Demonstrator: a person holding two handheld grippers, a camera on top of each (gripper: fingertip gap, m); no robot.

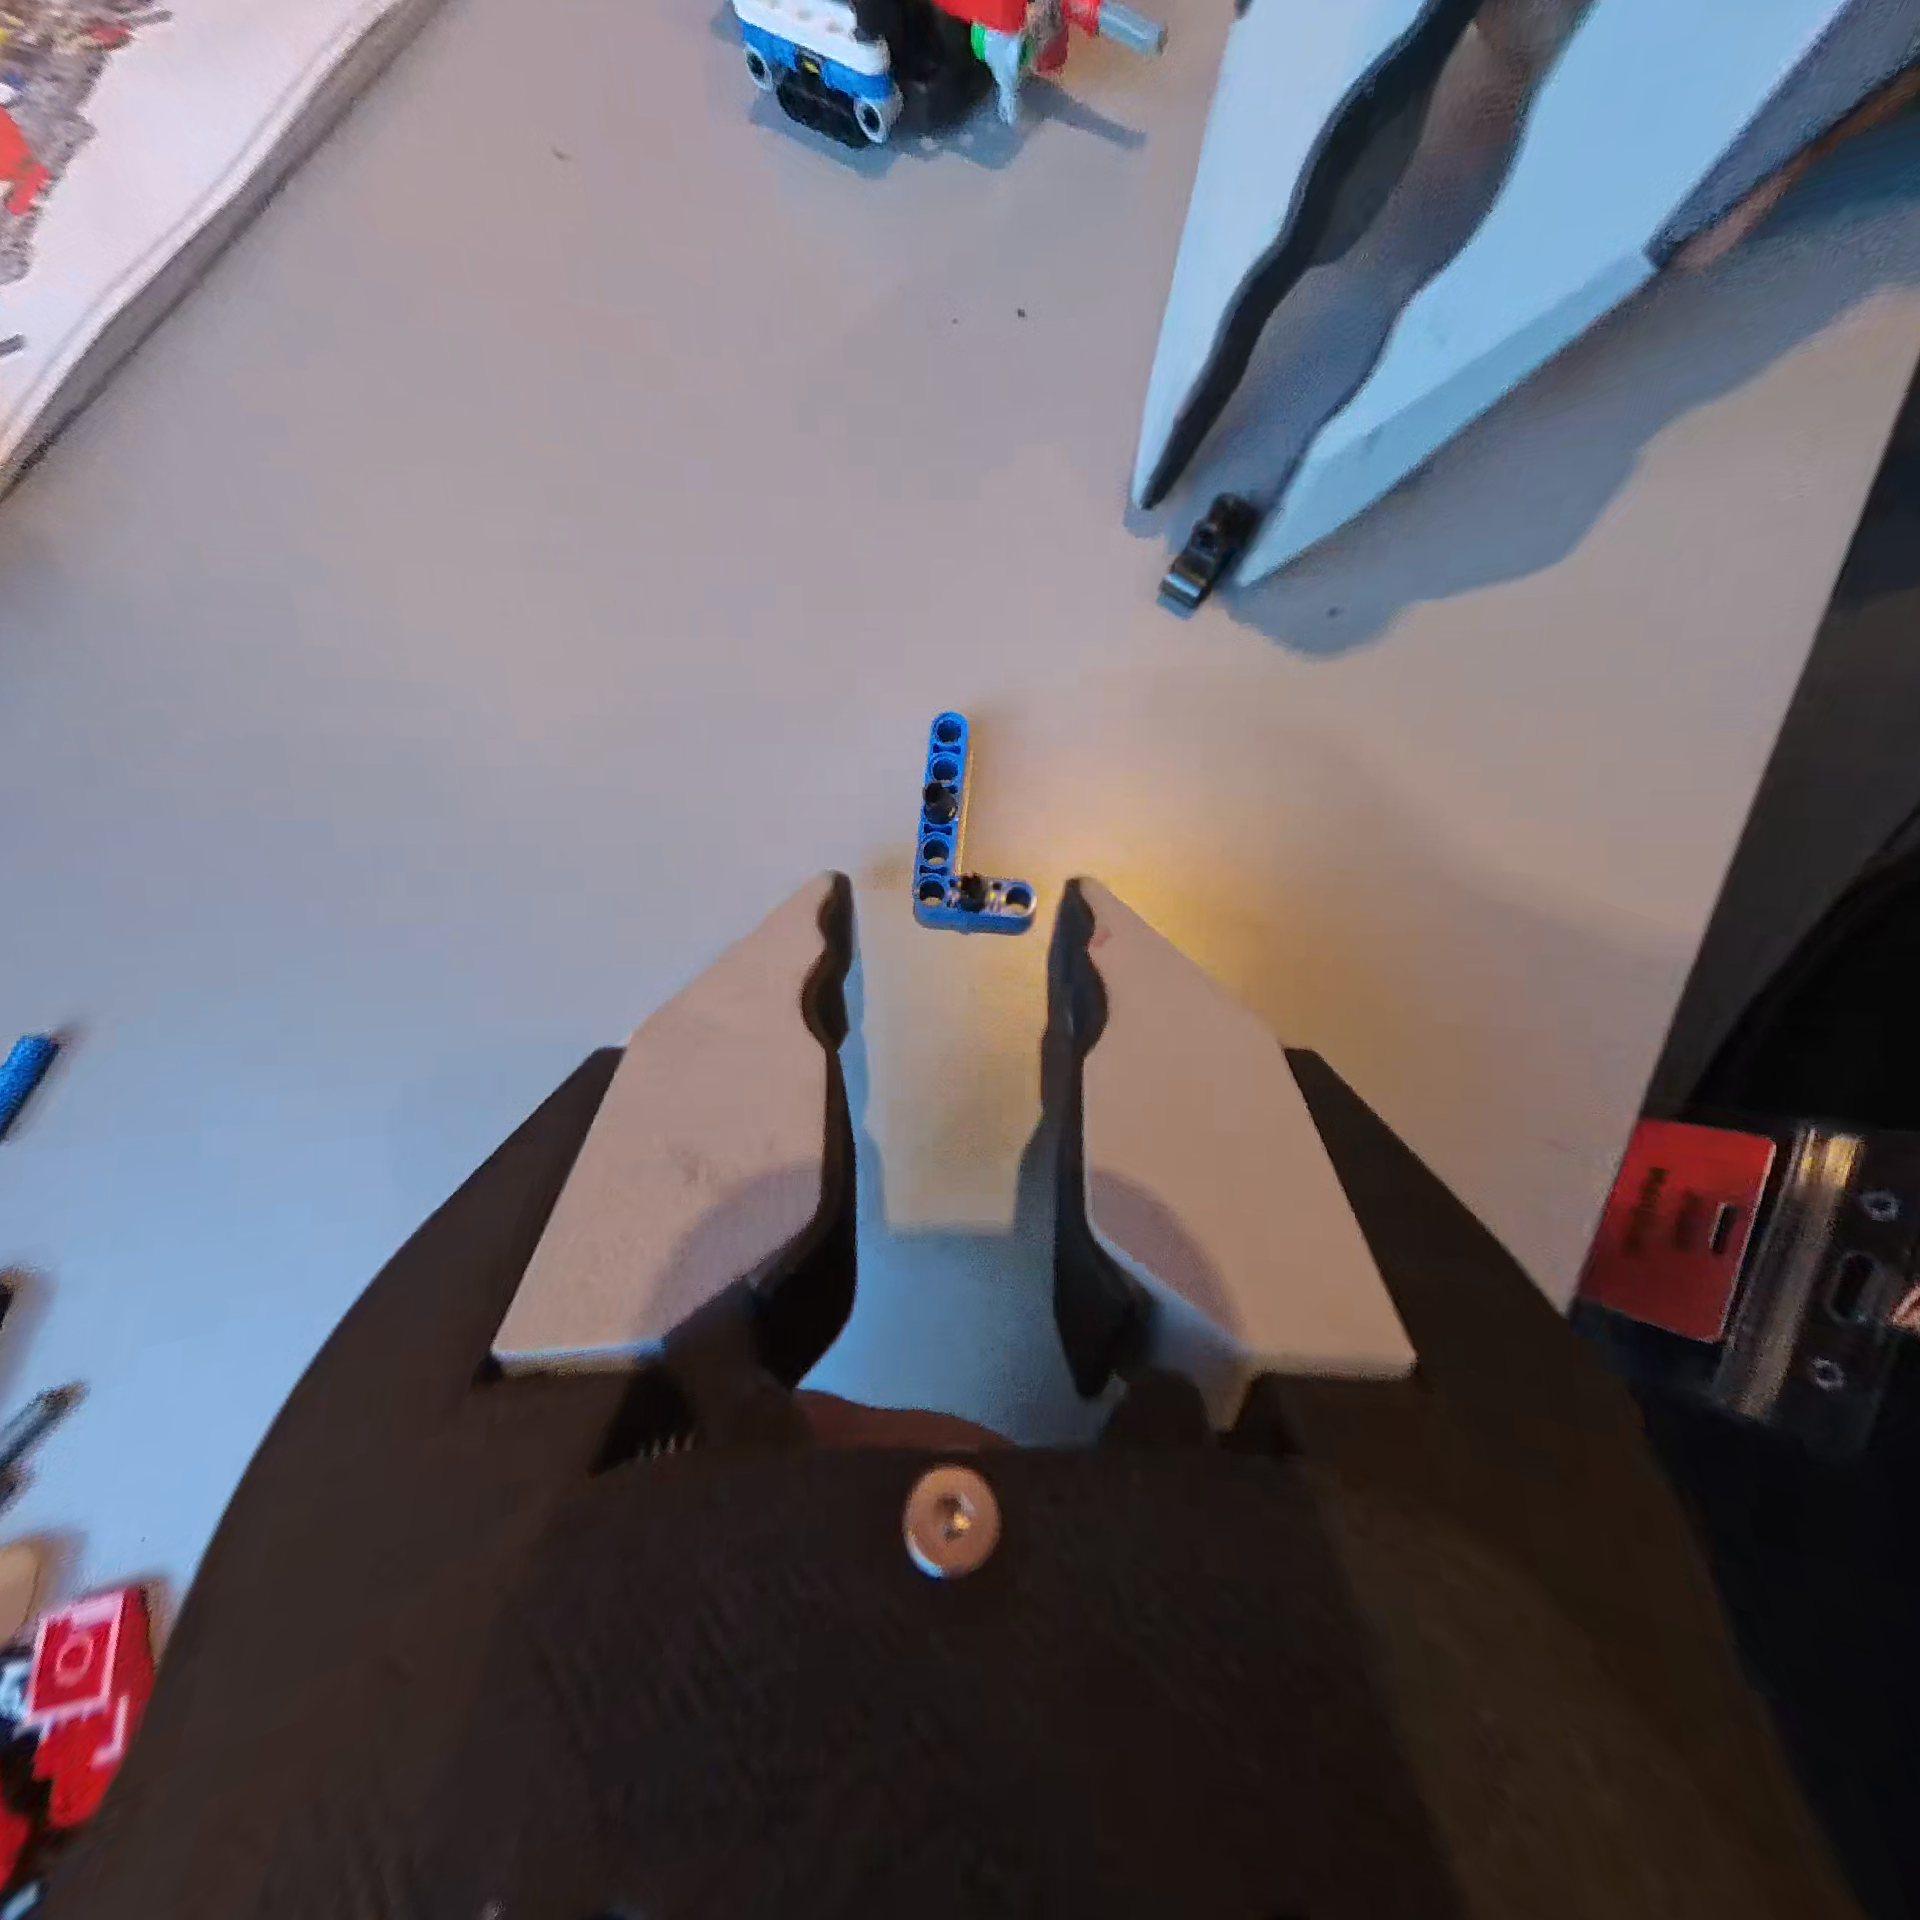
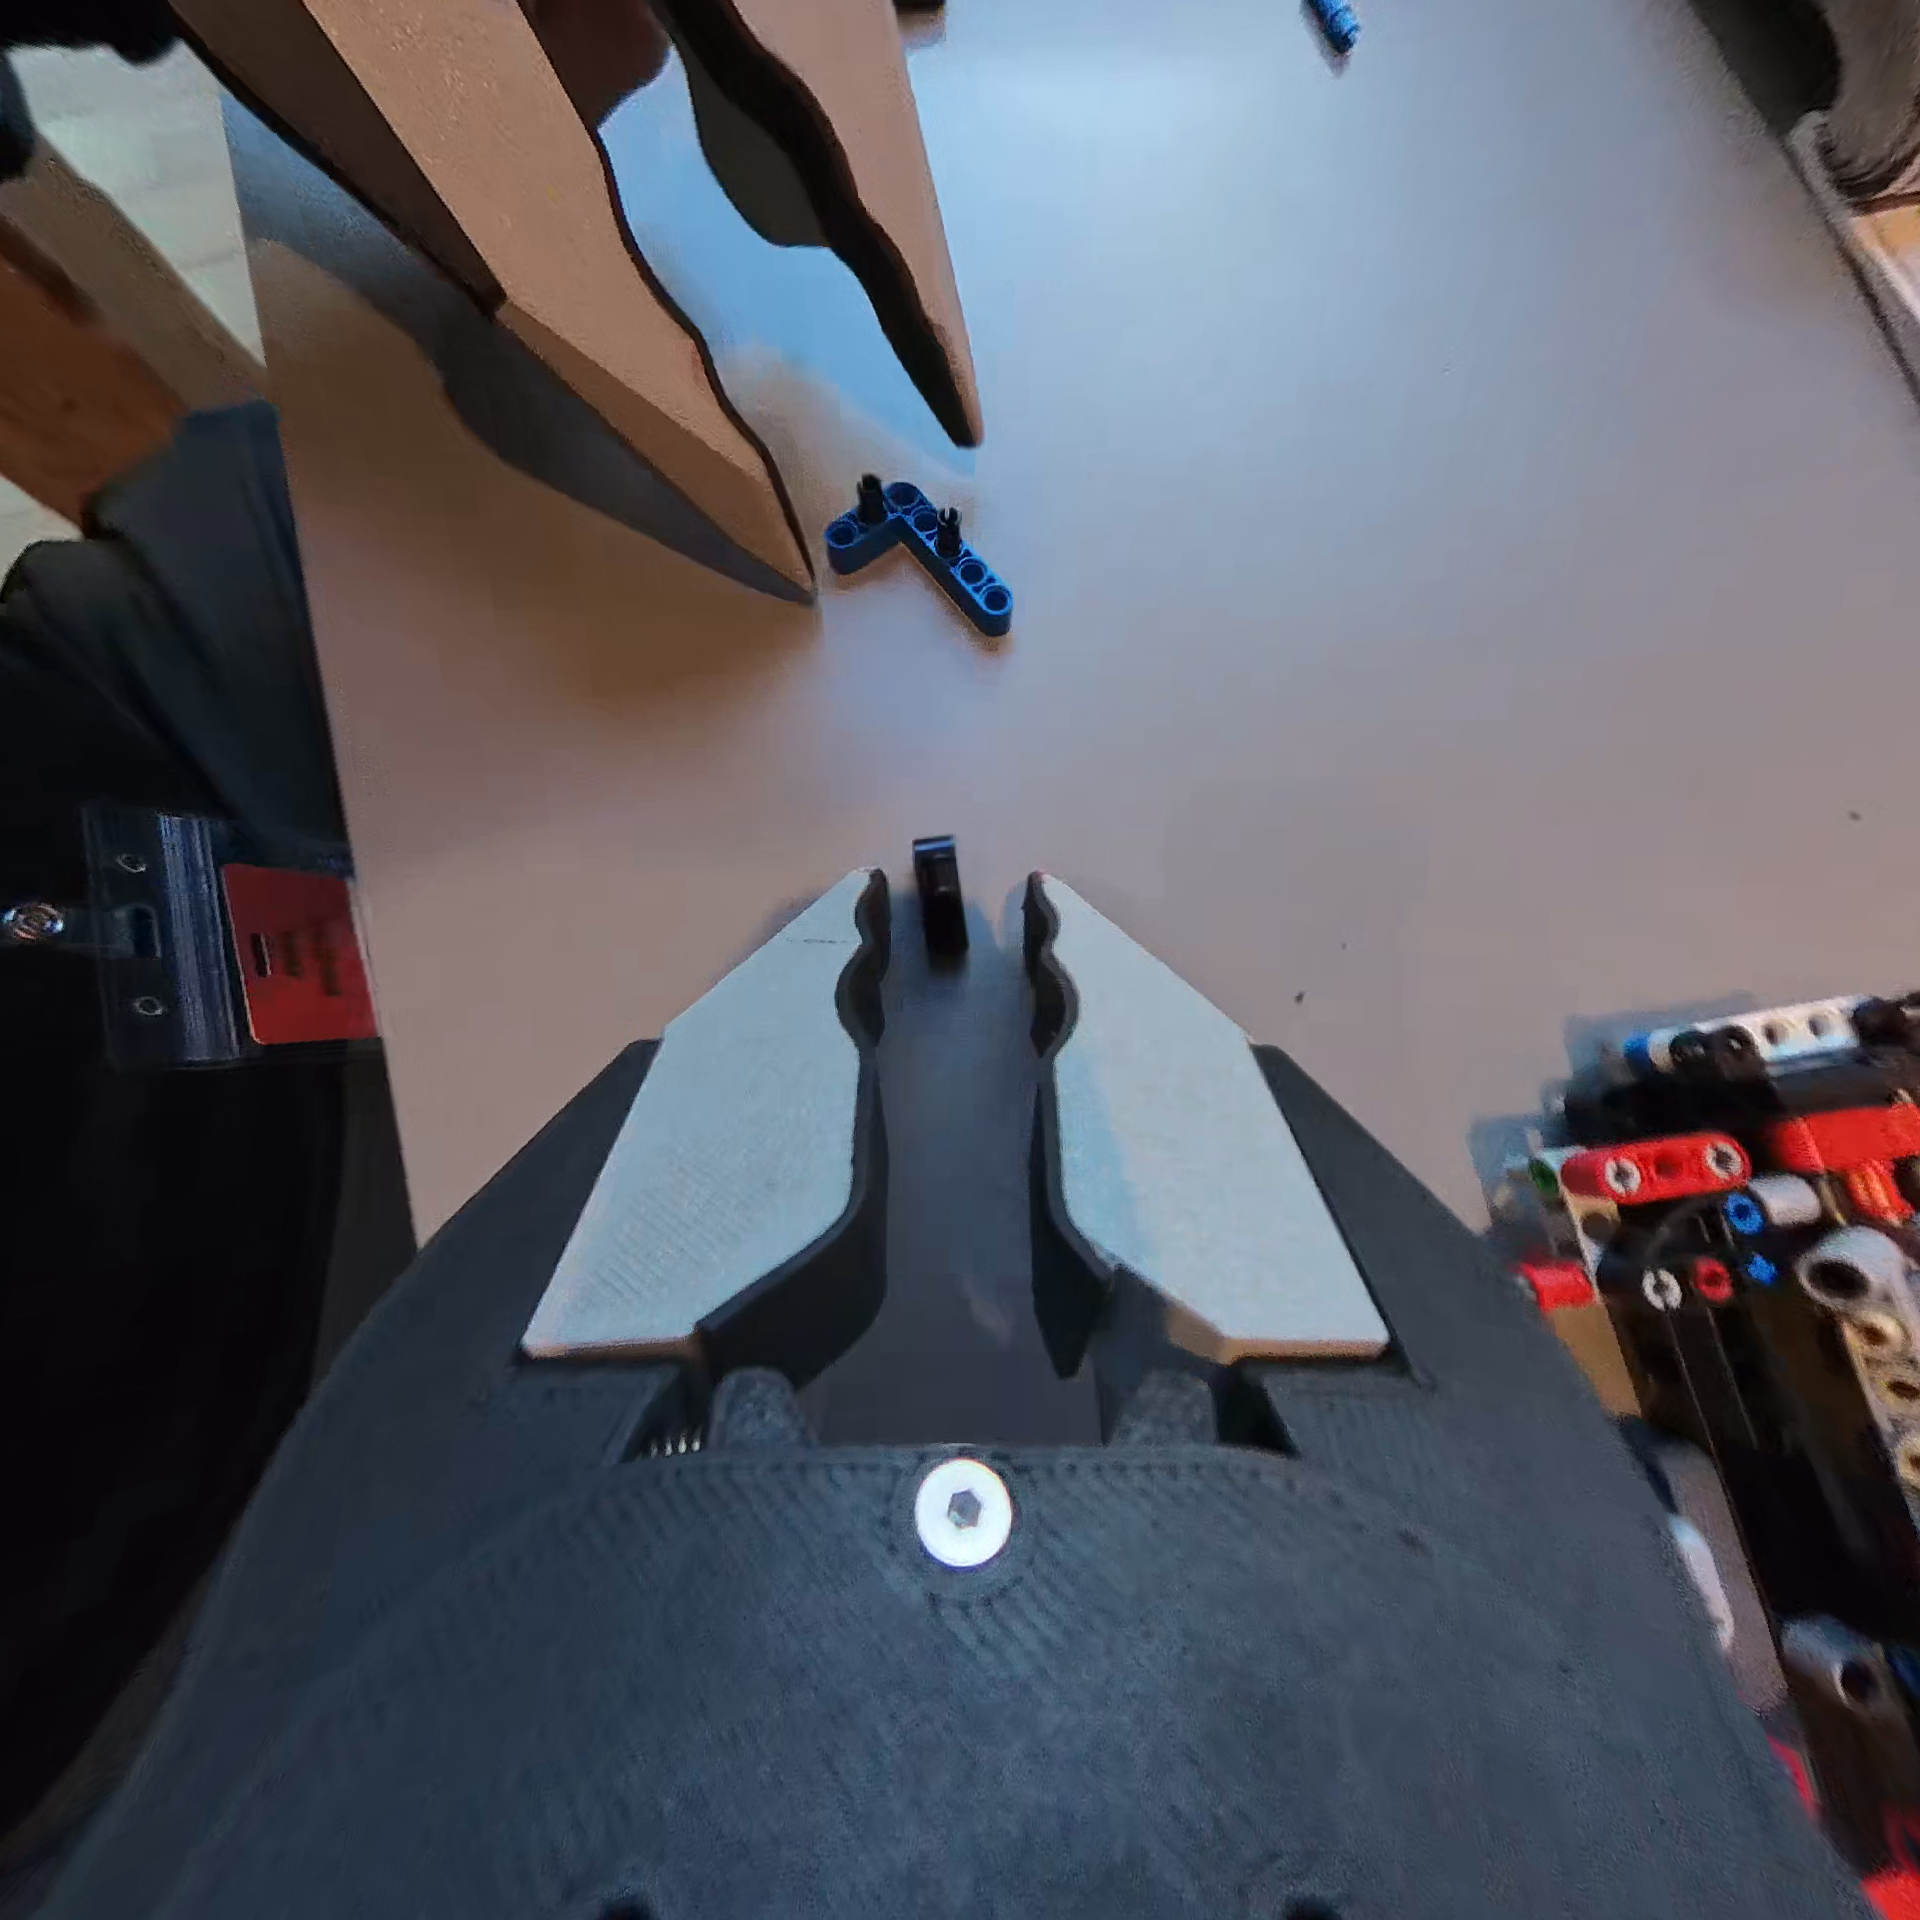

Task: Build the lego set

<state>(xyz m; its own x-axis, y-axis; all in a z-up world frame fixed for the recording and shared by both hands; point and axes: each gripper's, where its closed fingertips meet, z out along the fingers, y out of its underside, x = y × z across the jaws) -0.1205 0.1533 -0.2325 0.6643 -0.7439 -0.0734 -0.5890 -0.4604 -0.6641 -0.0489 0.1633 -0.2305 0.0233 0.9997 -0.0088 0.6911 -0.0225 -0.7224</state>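
Observation:
A blue L-shaped beam (image 1: pixel 951 831) with two black pins lies flat on the pale table, just beyond my left gripper's tips. My left gripper (image 1: pixel 954 904) is open and empty, its short arm between the tips. The beam also shows in the right wrist view (image 2: pixel 925 551), beside the left gripper's fingers (image 2: pixel 727 436). A small black connector piece (image 2: pixel 938 899) lies on the table between the tips of my right gripper (image 2: pixel 956 899), which is open around it without gripping. In the left wrist view the connector (image 1: pixel 1205 556) sits at the right gripper's fingers (image 1: pixel 1340 416).
A partly built model (image 1: pixel 883 62) in white, blue, black and red stands at the far side; it also shows at the right in the right wrist view (image 2: pixel 1756 1226). An instruction booklet (image 1: pixel 104 187) lies at the left. A blue pin (image 2: pixel 1333 21) lies far off. The table edge (image 1: pixel 1704 935) runs on the right. One gripper's finger ends stand about 8 centimetres off the other's.

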